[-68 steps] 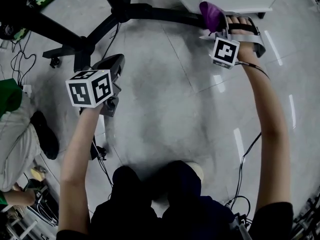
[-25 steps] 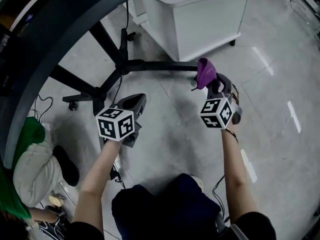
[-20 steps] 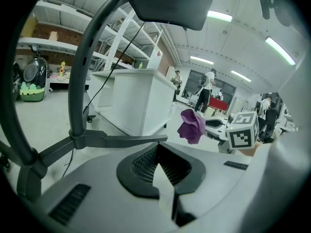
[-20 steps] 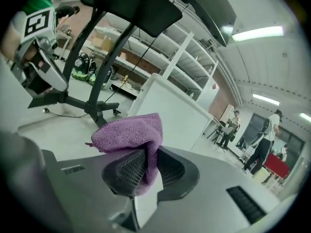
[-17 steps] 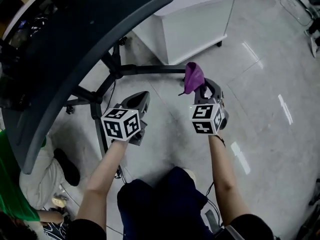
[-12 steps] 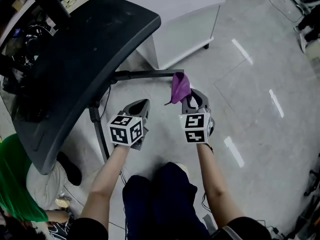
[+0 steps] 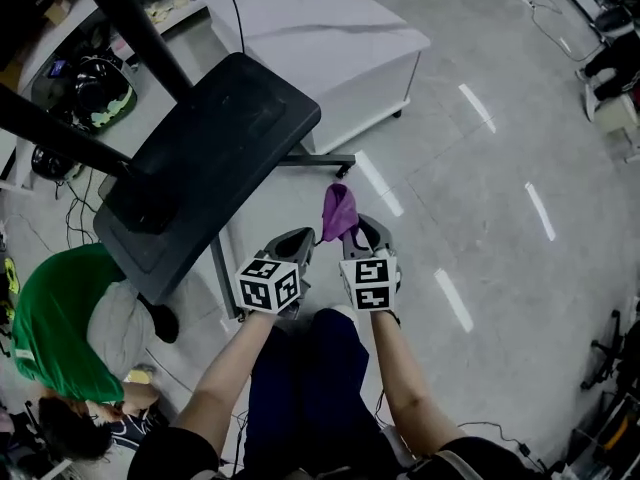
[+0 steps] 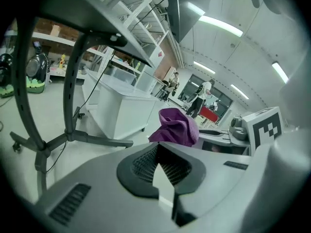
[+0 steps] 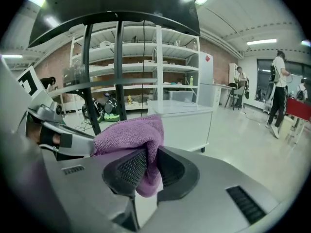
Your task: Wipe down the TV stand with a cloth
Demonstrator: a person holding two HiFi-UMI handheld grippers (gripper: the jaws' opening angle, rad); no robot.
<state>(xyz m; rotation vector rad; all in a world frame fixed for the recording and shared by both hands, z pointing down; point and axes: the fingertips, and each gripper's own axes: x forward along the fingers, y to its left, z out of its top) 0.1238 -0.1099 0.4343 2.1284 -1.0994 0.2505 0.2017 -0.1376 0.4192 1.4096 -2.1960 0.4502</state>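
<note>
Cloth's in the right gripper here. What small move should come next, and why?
Probably lift the right gripper forward and left to lay the purple cloth on the stand's black shelf. The cloth is clamped between its jaws and touches no surface, and the shelf lies ahead to the left.

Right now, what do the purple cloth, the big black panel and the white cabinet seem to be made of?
Purple cloth: soft microfibre or terry, judging by its fuzzy nap and limp folds.
Black panel: probably moulded plastic; matte, gently curved, with rounded corners.
White cabinet: smooth and slightly glossy; painted metal or laminate, I cannot tell which.
</note>
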